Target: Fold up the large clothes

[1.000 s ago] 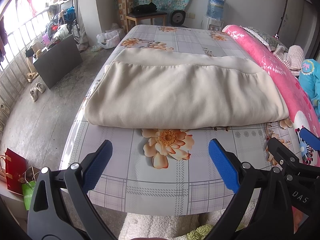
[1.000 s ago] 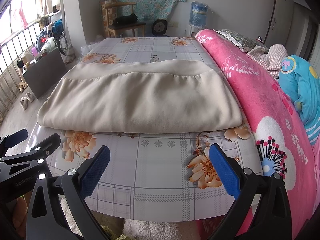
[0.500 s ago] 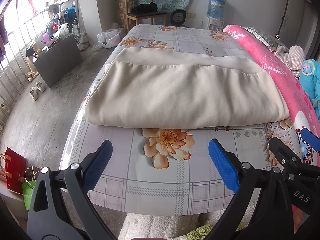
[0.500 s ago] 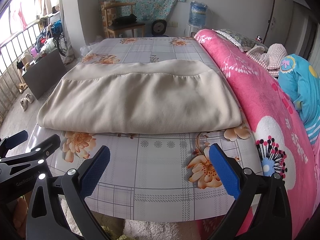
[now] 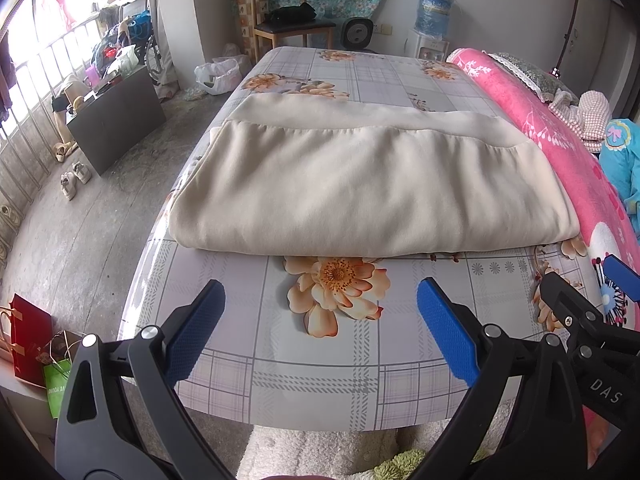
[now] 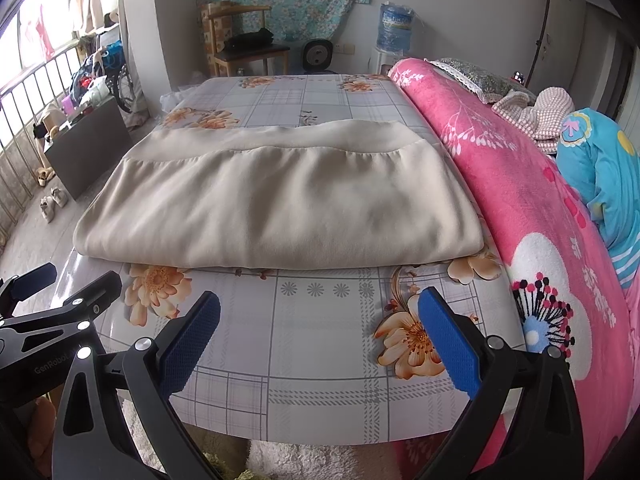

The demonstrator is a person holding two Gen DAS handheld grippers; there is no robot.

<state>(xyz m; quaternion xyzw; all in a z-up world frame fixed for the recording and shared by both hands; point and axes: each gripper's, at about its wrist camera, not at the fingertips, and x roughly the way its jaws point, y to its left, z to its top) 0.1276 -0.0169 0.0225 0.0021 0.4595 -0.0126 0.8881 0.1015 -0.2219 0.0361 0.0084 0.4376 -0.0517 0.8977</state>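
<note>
A large beige garment (image 5: pixel 360 188) lies folded flat across the floral table cover (image 5: pixel 320 380), its folded edge toward me; it also fills the middle of the right wrist view (image 6: pixel 280 204). My left gripper (image 5: pixel 320 328) hovers open above the table's near edge, short of the garment, with nothing between its blue pads. My right gripper (image 6: pixel 318 332) is likewise open and empty, just to the right of the left one. Each gripper shows at the edge of the other's view: the right gripper (image 5: pixel 596 308), the left gripper (image 6: pixel 60 296).
A rolled pink blanket (image 6: pixel 520 184) runs along the table's right side, with a blue garment (image 6: pixel 604 184) beyond it. A dark low cabinet (image 5: pixel 116 116) and shoes stand on the floor at left. A chair (image 5: pixel 292 28) and water bottle (image 5: pixel 434 8) are at the far wall.
</note>
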